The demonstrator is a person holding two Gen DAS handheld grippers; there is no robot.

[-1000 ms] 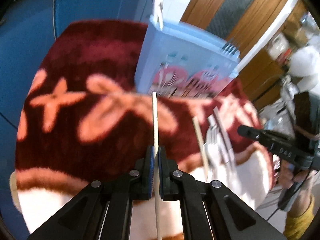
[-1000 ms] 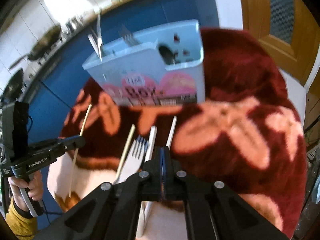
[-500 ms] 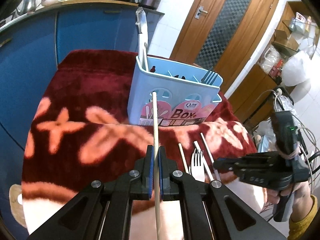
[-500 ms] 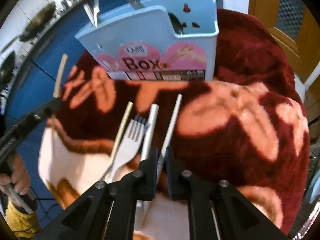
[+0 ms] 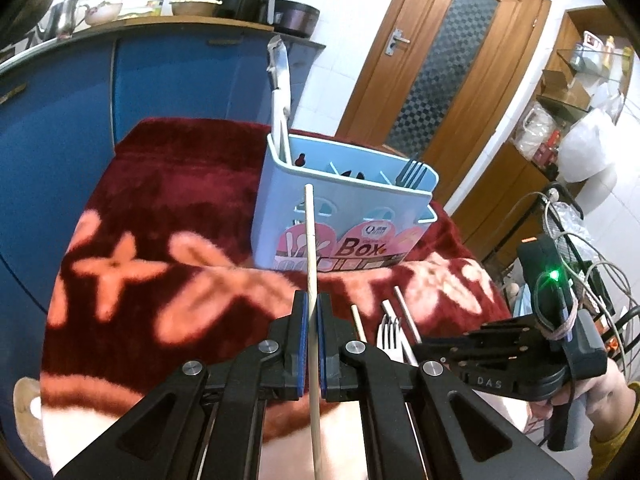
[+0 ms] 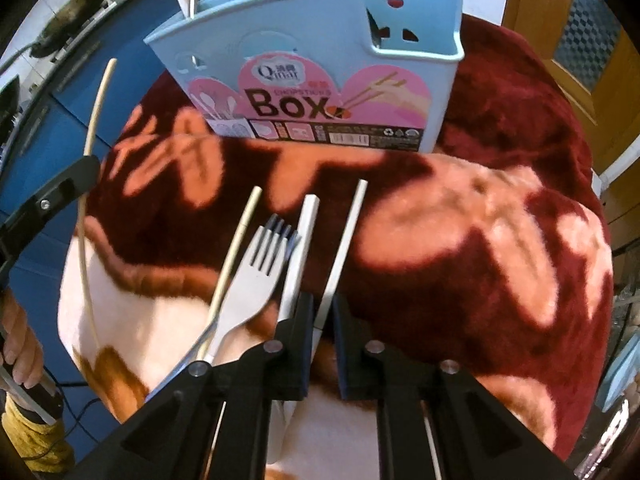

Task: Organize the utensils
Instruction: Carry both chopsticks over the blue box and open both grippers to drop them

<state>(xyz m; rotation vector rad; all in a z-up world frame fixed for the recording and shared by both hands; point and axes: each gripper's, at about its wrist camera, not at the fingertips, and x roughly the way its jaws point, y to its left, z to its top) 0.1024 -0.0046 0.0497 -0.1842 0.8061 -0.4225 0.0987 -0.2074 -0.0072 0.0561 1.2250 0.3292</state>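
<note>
A light blue utensil box [image 5: 344, 216] [image 6: 320, 68] stands on a red flowered blanket [image 5: 160, 200] and holds a fork and other utensils. My left gripper [image 5: 311, 308] is shut on a wooden chopstick [image 5: 310, 240], held above the blanket and pointing at the box; the chopstick also shows in the right wrist view [image 6: 94, 120]. My right gripper [image 6: 322, 308] is slightly open, low over the blanket, with a white chopstick [image 6: 344, 240] between its fingers. A fork [image 6: 256, 276], a flat white utensil [image 6: 302, 248] and another wooden chopstick [image 6: 236, 248] lie to its left.
Blue cabinets [image 5: 60, 120] with a cluttered counter stand behind the blanket. A wooden door [image 5: 440, 64] is at the back right. Shelves, bags and cables [image 5: 568, 184] are on the right.
My left gripper has lifted the wooden chopstick and drawn back from the box. My right gripper has dropped to the blanket and opened a little around the white chopstick.
</note>
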